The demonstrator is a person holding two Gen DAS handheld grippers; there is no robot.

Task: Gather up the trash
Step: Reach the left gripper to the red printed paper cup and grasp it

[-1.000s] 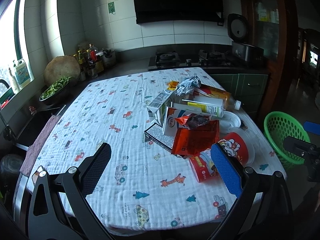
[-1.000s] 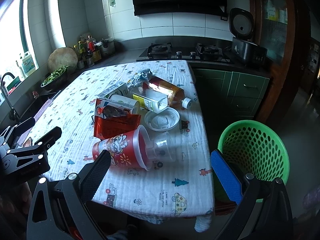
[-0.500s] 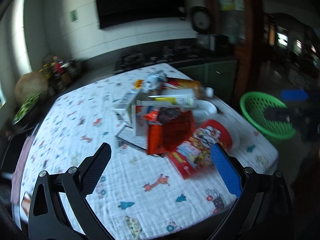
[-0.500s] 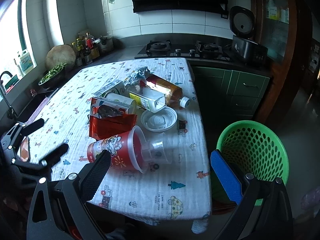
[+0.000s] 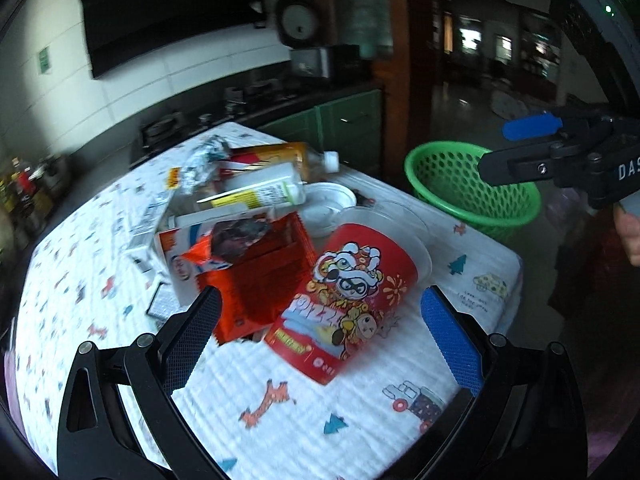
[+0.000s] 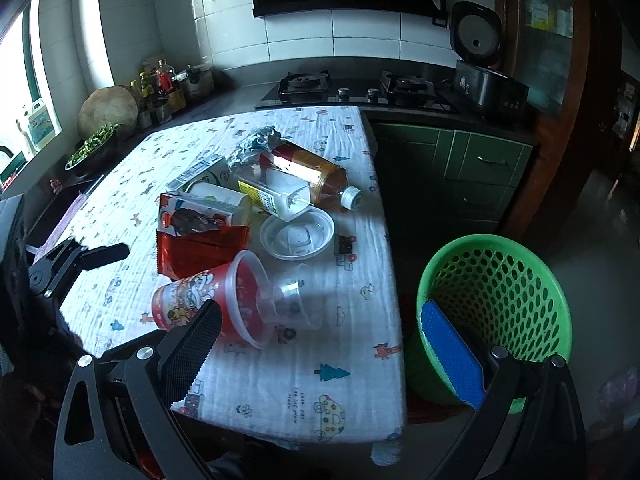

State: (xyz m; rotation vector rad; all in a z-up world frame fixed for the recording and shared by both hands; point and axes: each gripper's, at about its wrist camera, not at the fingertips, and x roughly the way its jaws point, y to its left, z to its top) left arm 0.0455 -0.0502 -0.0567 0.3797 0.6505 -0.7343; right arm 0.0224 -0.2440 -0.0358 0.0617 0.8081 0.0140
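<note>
The trash sits heaped on the desk (image 6: 352,380): a red cup (image 5: 352,300) on its side at the near edge, a red wrapper (image 5: 256,280) against it, then cartons, a white bottle (image 6: 276,200), an amber bottle (image 6: 312,172) and a lid (image 6: 298,236). The left hand-held gripper (image 5: 320,336) hangs over the cup, fingers apart, holding nothing. The right hand-held gripper (image 6: 320,348) is likewise spread wide and empty, by the desk corner. A green basket (image 6: 496,292) stands on the floor just beside the desk.
</note>
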